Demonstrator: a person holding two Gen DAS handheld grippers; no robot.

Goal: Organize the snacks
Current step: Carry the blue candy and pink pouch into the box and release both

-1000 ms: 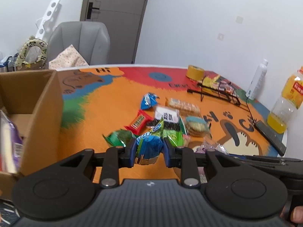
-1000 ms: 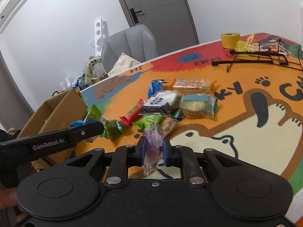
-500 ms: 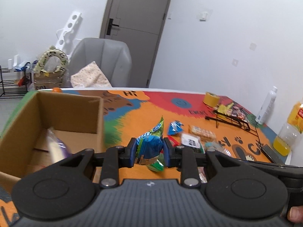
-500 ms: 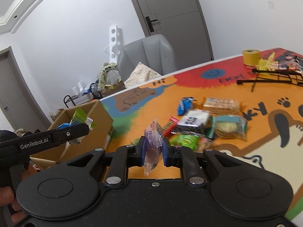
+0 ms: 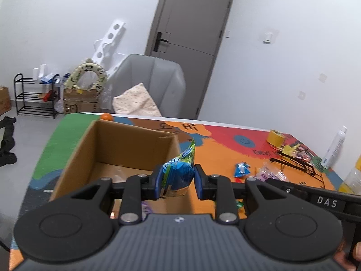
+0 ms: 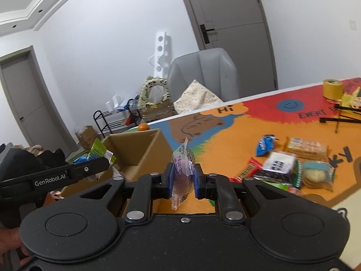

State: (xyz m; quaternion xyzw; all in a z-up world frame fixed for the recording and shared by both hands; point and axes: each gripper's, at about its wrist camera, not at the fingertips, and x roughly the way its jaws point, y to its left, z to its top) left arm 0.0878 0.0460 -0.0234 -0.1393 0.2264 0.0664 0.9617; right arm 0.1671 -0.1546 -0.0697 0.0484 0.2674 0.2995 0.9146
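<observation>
**Two snacks carried toward the cardboard box**

The left gripper (image 5: pixel 176 181) is closed on a blue and green snack packet (image 5: pixel 180 171); both pads press the packet from its sides. In the left wrist view the packet hangs at the near right corner of the cardboard box (image 5: pixel 126 149), about over the rim, not yet clearly inside. The right gripper (image 6: pixel 183 181) is closed tight on a thin purple clear sachet (image 6: pixel 182 174). This sachet is to the right of the box, above the orange table mat (image 6: pixel 225 140), not over the opening.

The box is open on top and something pale lies on its bottom; I cannot tell what it is. The other snacks (image 6: pixel 291 169) lie in a loose heap on the mat, well apart from the box, on its right side.

I think the risks are these. The green packet is near the right wall of the box, so if it is released here it may hit the rim and fall outside on the mat. The sachet is held only by a narrow part and its tail hangs free, so it may slip out during transport. Both grippers approach the same box from one side and are close together, so they may touch each other over the opening.
</observation>
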